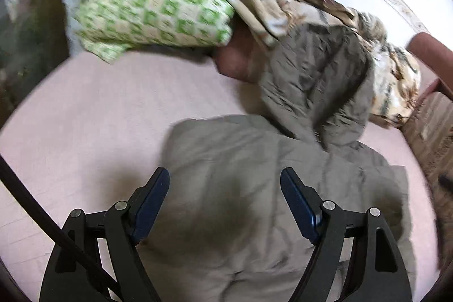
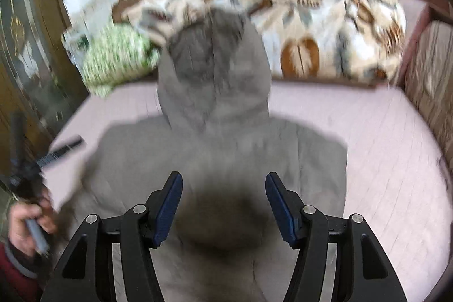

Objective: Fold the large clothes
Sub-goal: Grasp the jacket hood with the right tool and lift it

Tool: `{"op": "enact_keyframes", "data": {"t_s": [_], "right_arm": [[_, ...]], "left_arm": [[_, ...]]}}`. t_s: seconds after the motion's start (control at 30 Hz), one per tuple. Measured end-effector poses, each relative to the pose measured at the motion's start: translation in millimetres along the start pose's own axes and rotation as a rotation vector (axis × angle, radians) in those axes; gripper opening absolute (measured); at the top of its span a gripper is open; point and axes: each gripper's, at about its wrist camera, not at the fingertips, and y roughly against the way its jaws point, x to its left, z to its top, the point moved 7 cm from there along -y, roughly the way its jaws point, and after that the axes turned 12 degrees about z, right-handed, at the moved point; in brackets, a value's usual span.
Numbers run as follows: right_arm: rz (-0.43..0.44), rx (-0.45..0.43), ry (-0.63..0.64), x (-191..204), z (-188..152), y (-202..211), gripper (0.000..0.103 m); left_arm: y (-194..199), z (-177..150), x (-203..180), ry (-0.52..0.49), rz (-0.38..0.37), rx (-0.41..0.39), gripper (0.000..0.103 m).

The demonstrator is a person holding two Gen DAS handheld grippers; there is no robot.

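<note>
A large grey hooded jacket [image 2: 220, 149] lies flat on the pink bed sheet [image 2: 382, 160], its sides folded in and its hood [image 2: 212, 70] pointing toward the far end. It also shows in the left wrist view [image 1: 254, 188], with its hood [image 1: 320, 81] up and to the right. My left gripper [image 1: 225, 177] is open and empty, hovering above the jacket's body. My right gripper [image 2: 223, 183] is open and empty above the jacket's middle. In the right wrist view the left gripper [image 2: 59, 149] and the hand holding it show at the left edge.
A green-and-white checked pillow [image 1: 158, 10] and a brown-and-cream patterned blanket [image 2: 325, 27] lie at the bed's far end. A wooden cabinet [image 2: 25, 61] stands at the left. A striped bed frame [image 2: 430, 81] borders the right. Bare pink sheet [image 1: 85, 118] lies left of the jacket.
</note>
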Motion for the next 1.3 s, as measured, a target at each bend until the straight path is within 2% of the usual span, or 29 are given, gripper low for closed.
{"op": "enact_keyframes", "data": {"t_s": [0.17, 0.27, 0.33, 0.47, 0.57, 0.67, 0.73, 0.8, 0.97, 1.1, 1.3], "right_arm": [[-0.019, -0.008, 0.041, 5.5, 101.0, -15.2, 0.065], [-0.035, -0.003, 0.002, -18.0, 166.3, -52.9, 0.065], [-0.056, -0.015, -0.019, -30.7, 195.9, -76.0, 0.065], [-0.089, 0.029, -0.067, -55.7, 232.7, -126.5, 0.065], [-0.104, 0.058, -0.061, -62.1, 247.2, -153.0, 0.065], [-0.144, 0.086, -0.041, -72.5, 253.5, -175.4, 0.065], [-0.141, 0.102, -0.048, -79.3, 251.6, -191.1, 0.058], [-0.119, 0.119, -0.051, -83.3, 246.6, -200.9, 0.011], [-0.147, 0.070, 0.076, -57.5, 241.6, -178.0, 0.006], [-0.093, -0.006, 0.156, -15.4, 233.1, -125.8, 0.006], [-0.014, -0.073, 0.264, 49.1, 180.6, -37.7, 0.006]], "left_arm": [[-4.7, -7.2, -15.4, -0.063, -0.054, 0.005, 0.080], [-15.1, -12.6, -13.9, -0.066, -0.057, 0.021, 0.080], [-19.2, -12.7, -13.5, -0.075, -0.044, 0.015, 0.080], [-21.0, -7.4, -10.6, -0.064, -0.056, 0.011, 0.080], [-26.8, -7.9, -10.7, -0.046, -0.084, 0.035, 0.080], [-31.5, -9.1, -11.9, -0.039, -0.091, 0.049, 0.080], [-33.7, -9.7, -14.1, -0.044, -0.092, 0.054, 0.080], [-34.1, -9.9, -16.0, -0.053, -0.092, 0.053, 0.080], [-31.2, -9.3, -16.6, -0.046, -0.096, 0.057, 0.080], [-22.0, -4.8, -15.9, -0.042, -0.098, 0.038, 0.080], [-4.9, 2.0, -7.0, -0.016, -0.098, 0.000, 0.080]]}}
